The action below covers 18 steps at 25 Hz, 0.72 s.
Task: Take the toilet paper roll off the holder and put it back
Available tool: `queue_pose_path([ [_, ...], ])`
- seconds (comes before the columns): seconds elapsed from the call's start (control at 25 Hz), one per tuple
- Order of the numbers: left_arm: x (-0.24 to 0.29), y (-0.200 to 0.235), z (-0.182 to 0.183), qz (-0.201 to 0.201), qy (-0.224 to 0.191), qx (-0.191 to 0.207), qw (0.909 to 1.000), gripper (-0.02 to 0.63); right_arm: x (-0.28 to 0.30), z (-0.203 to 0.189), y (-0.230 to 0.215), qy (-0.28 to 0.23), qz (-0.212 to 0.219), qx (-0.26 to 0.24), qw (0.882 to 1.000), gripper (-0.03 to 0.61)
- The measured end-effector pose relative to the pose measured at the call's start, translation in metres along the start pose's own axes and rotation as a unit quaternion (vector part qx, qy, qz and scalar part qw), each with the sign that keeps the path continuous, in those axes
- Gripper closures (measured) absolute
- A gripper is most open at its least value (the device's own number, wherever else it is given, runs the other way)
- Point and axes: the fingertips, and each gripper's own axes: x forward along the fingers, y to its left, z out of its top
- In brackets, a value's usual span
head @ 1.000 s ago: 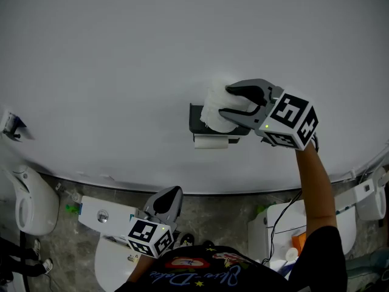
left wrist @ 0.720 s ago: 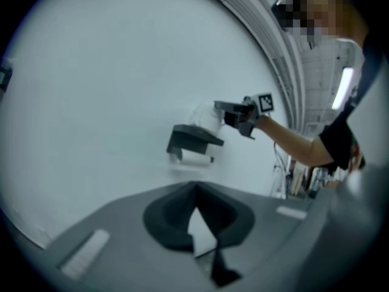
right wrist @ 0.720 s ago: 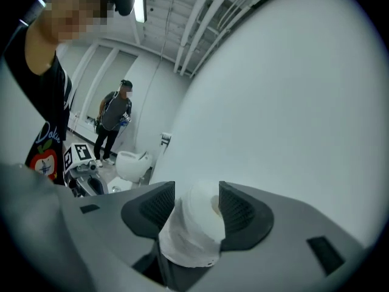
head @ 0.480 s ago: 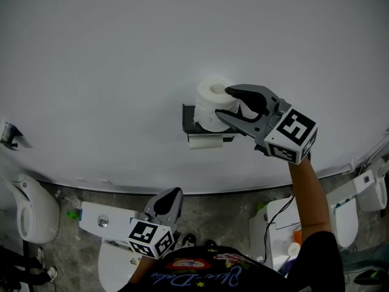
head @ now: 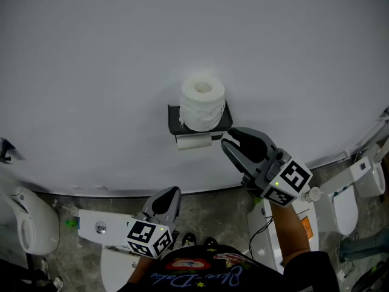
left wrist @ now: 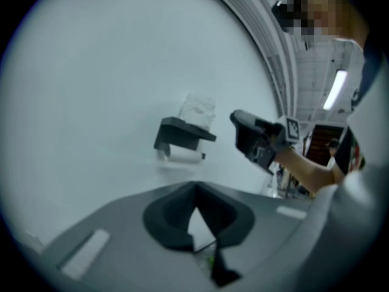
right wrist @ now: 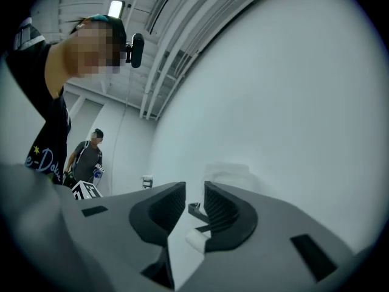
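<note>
Now the right claw point(head: 234, 139) has let go and drawn back, jaws part-closing on nothing. The toilet paper roll point(head: 202, 104) stands on the holder point(head: 174, 119) ahead of it, apart. The left claw point(head: 172, 192) hangs closed, well short of it. The return looks done.

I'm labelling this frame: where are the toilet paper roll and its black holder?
toilet paper roll point(head: 202, 106): head view, its white side wall.
black holder point(head: 174, 119): head view, bare left end of its shelf.
</note>
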Motion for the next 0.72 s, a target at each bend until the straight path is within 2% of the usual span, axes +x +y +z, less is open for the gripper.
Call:
queue_pose_path([
  [0.04, 0.002, -0.001, 0.000, -0.003, 0.002, 0.001, 1.0000, 0.615, -0.008, -0.013, -0.001, 0.003, -0.014, 0.019, 1.000, 0.488],
  [0.12, 0.005, -0.002, 0.000, -0.008, 0.004, 0.002, 1.0000, 0.615, -0.024, -0.042, -0.006, 0.017, -0.041, 0.056, 0.997, 0.511],
  [0.24, 0.010, -0.003, -0.002, -0.013, 0.008, 0.002, 0.9999, 0.615, -0.041, -0.078, -0.003, 0.039, -0.067, 0.098, 0.992, 0.539],
  [0.36, 0.013, -0.005, -0.003, -0.019, 0.012, 0.002, 0.9997, 0.615, -0.054, -0.104, 0.010, 0.055, -0.075, 0.127, 0.988, 0.549],
  [0.52, 0.017, -0.006, -0.003, -0.024, 0.014, 0.002, 0.9996, 0.615, -0.064, -0.127, 0.024, 0.071, -0.081, 0.162, 0.981, 0.556],
  [0.72, 0.020, -0.009, -0.006, -0.033, 0.019, 0.000, 0.9993, 0.615, -0.071, -0.134, 0.027, 0.066, -0.095, 0.185, 0.976, 0.560],
])
